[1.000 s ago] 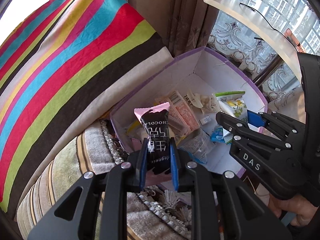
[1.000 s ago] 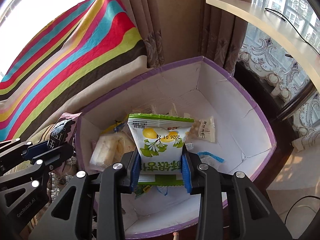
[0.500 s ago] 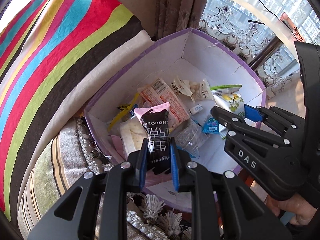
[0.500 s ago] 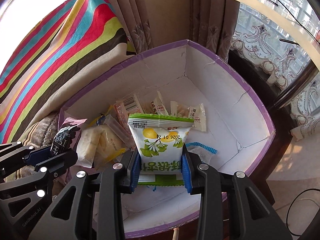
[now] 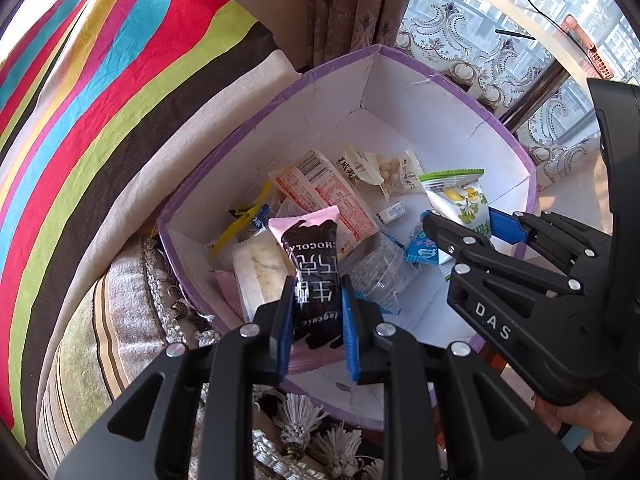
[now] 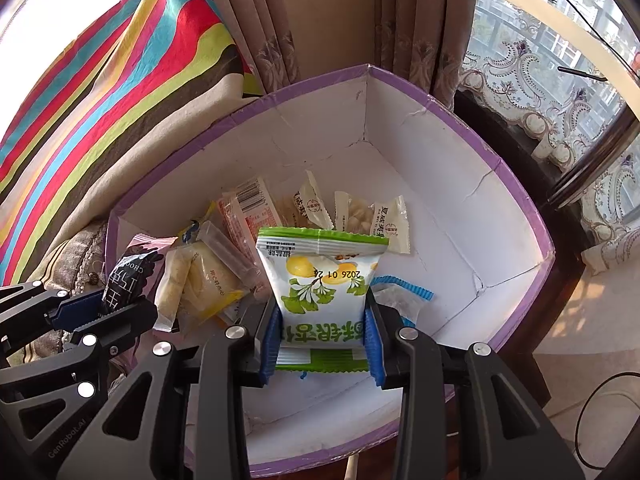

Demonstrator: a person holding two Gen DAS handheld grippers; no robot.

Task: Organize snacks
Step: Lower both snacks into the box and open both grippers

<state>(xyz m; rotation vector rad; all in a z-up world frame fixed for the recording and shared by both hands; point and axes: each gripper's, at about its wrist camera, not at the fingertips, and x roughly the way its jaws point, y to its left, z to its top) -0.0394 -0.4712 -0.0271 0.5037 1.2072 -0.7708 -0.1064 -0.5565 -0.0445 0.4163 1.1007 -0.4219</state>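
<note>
A white box with a purple rim (image 5: 440,80) (image 6: 520,184) holds several snack packets. My left gripper (image 5: 316,320) is shut on a black and pink chocolate packet (image 5: 312,264) and holds it over the box's near left side; the packet also shows in the right wrist view (image 6: 128,276). My right gripper (image 6: 325,336) is shut on a white and green ginkgo snack packet (image 6: 320,280) over the box's near side; it also shows in the left wrist view (image 5: 460,200).
A striped cushion (image 5: 100,100) leans left of the box. A fringed grey cushion (image 5: 120,320) lies at the box's near left. Curtains (image 6: 340,20) hang behind. A lace-covered ledge (image 6: 540,92) and pale shelf (image 5: 520,8) are to the right.
Both grippers have moved forward over the box with their packets held; the box now fills more of each view and more of its contents show.
</note>
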